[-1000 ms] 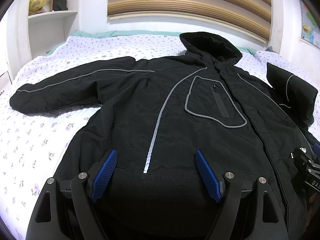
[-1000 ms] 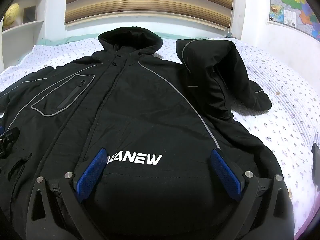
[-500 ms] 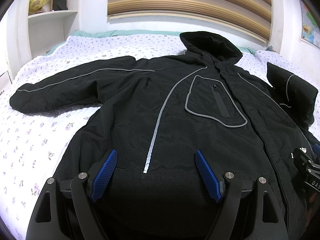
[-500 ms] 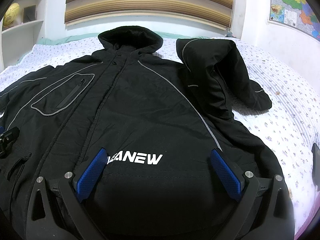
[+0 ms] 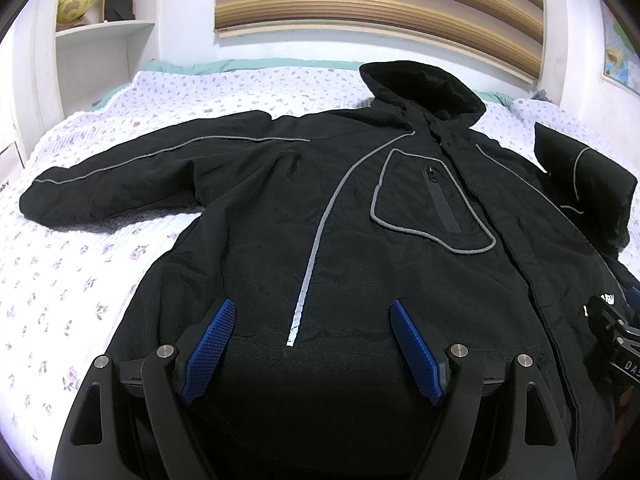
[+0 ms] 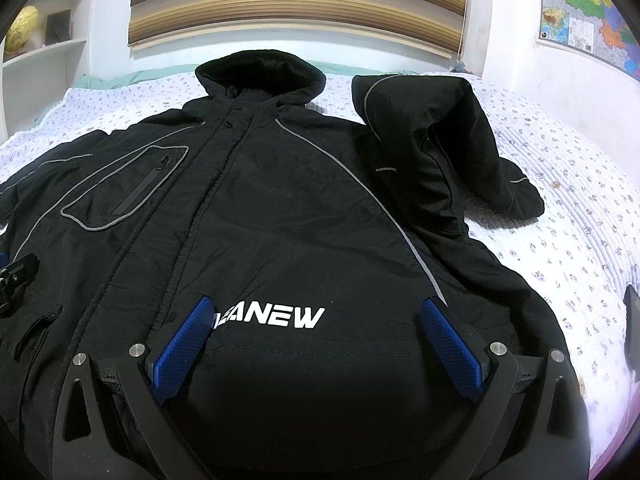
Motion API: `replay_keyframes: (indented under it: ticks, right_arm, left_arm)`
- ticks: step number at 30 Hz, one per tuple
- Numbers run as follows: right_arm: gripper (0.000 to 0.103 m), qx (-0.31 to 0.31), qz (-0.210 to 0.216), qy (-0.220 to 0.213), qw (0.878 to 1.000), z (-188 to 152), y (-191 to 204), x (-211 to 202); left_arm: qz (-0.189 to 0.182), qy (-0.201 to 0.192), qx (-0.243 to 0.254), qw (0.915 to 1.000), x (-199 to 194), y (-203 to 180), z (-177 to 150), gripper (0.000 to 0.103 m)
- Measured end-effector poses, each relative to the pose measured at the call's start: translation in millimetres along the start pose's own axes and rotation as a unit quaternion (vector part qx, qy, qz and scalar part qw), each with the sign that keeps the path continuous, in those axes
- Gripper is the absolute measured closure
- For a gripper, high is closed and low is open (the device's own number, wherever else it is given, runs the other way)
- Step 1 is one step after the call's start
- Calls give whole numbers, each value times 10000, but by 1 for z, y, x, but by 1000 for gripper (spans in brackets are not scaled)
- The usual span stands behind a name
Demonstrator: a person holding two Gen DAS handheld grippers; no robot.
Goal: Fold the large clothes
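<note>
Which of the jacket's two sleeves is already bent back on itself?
The sleeve on the person's right: it is doubled over beside the hood. The other sleeve lies stretched out flat on the bed.

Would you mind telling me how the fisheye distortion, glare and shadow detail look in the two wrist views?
Left wrist view: the striped blind bows into an arc, the reflective strip on the jacket glares white, and black fabric near the left gripper loses detail. Right wrist view: the wall map tilts and curves at the dark-vignetted corner, and the white lettering stays sharp above the right gripper.
</note>
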State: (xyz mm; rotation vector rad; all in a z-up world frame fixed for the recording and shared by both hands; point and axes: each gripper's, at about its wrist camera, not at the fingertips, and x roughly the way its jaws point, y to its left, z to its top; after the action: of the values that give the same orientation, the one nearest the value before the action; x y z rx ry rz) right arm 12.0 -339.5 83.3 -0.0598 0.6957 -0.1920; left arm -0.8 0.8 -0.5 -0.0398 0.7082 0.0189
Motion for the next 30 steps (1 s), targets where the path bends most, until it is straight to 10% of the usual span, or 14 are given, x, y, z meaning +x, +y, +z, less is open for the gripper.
replay_keyframes:
  ticks: [10,15,20,26,30]
  right_arm:
    - [0,102,-152,-861,9961,20,11,-65]
    - [0,77,531,-864,9948,62,36,-98]
    - [0,-306,531,-728,9955,63,71,-53]
    - [4,-796,64,41,9968,37,91,20]
    - [2,-585,332,191,9976,35,85,25]
  left_arm:
    - [-582,73,-192,9981,-57,36,27,22]
    - [-704,-39,-299,9971,-99,107,76,22]
    - [-37,13,-1056,9944,-82,227,111,22]
    - [950,225,-2310,9680,-23,365,117,22]
    - [928,616,-3263,9387,41,414,104,22]
